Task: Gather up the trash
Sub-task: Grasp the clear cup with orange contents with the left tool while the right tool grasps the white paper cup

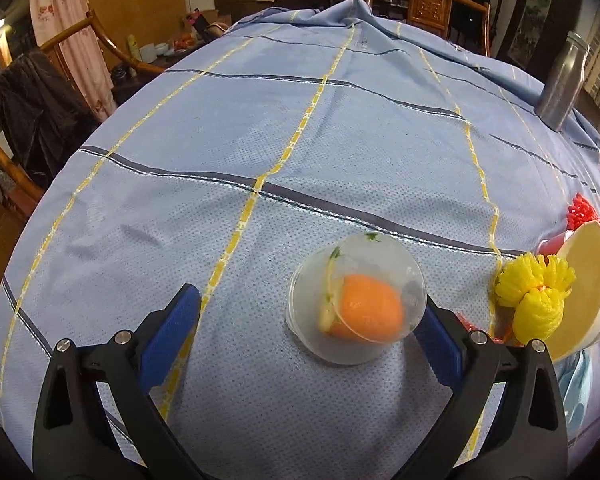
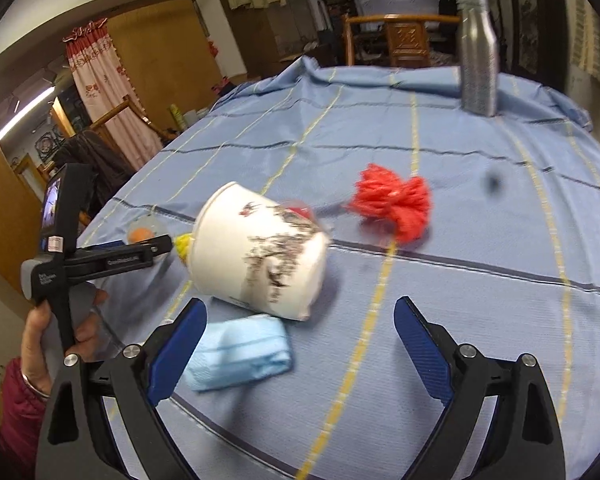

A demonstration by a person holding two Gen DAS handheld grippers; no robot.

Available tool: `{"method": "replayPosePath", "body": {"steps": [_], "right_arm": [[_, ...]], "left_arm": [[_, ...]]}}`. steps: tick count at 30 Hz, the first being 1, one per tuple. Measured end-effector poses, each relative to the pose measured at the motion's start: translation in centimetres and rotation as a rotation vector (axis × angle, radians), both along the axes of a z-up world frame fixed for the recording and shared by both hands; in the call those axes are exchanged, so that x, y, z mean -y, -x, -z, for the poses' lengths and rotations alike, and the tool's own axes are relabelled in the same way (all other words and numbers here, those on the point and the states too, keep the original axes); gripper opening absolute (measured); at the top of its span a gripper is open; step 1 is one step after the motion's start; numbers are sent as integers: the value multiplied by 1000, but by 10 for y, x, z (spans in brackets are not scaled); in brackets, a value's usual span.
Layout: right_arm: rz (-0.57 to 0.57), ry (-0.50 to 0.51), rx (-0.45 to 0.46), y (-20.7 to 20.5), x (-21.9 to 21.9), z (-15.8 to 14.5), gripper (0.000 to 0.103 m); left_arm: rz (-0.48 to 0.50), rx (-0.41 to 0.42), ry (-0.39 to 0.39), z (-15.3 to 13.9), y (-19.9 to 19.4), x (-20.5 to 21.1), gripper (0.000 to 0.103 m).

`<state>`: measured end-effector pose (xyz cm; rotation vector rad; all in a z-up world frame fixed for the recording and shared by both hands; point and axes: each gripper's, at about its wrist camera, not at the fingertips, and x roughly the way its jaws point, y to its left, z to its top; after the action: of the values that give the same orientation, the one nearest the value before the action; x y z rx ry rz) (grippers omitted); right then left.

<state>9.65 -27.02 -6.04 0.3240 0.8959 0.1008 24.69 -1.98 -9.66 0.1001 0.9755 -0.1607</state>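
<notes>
A clear plastic cup (image 1: 356, 300) with an orange peel (image 1: 366, 308) inside lies on its side on the blue tablecloth, just ahead of my open left gripper (image 1: 308, 312), near its right finger. A white paper bowl (image 2: 260, 256) lies tipped on its side; it also shows in the left wrist view (image 1: 588, 292). A yellow pom-pom (image 1: 534, 296) lies at its mouth. A folded blue face mask (image 2: 240, 356) lies by the left finger of my open right gripper (image 2: 300, 316). A red pom-pom (image 2: 392, 204) lies beyond the bowl.
A metal bottle (image 2: 478, 56) stands at the far right of the table and shows in the left wrist view (image 1: 562, 84). Wooden chairs (image 1: 428, 4) stand around the table. The left gripper's body (image 2: 100, 260) and the hand holding it sit left of the bowl.
</notes>
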Motion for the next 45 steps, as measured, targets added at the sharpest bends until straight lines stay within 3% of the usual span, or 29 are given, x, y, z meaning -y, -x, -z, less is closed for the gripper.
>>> {"method": "replayPosePath", "body": {"steps": [8, 12, 13, 14, 15, 20, 29, 34, 40, 45], "right_arm": [[-40, -41, -84, -53, -7, 16, 97], [-65, -155, -71, -57, -5, 26, 96], [-94, -164, -60, -55, -9, 25, 84], [-120, -155, -52, -54, -13, 24, 63], [-147, -152, -43, -54, -16, 22, 53], [-165, -95, 23, -44, -22, 5, 39], [-67, -80, 146, -23, 3, -26, 39], [-46, -81, 130, -25, 12, -26, 39], [-43, -87, 109, -27, 14, -22, 39], [-12, -87, 143, -22, 17, -28, 39]], "left_arm": [[1, 0, -1, 0, 0, 1, 97], [1, 0, -1, 0, 0, 1, 97], [1, 0, -2, 0, 0, 1, 97], [1, 0, -1, 0, 0, 1, 97], [0, 0, -1, 0, 0, 1, 97], [1, 0, -1, 0, 0, 1, 97], [21, -2, 26, -2, 3, 0, 96], [55, 20, 36, -5, 6, 4, 95], [94, 28, 96, -9, 7, 3, 56], [120, 108, 149, -24, 21, -2, 54]]}}
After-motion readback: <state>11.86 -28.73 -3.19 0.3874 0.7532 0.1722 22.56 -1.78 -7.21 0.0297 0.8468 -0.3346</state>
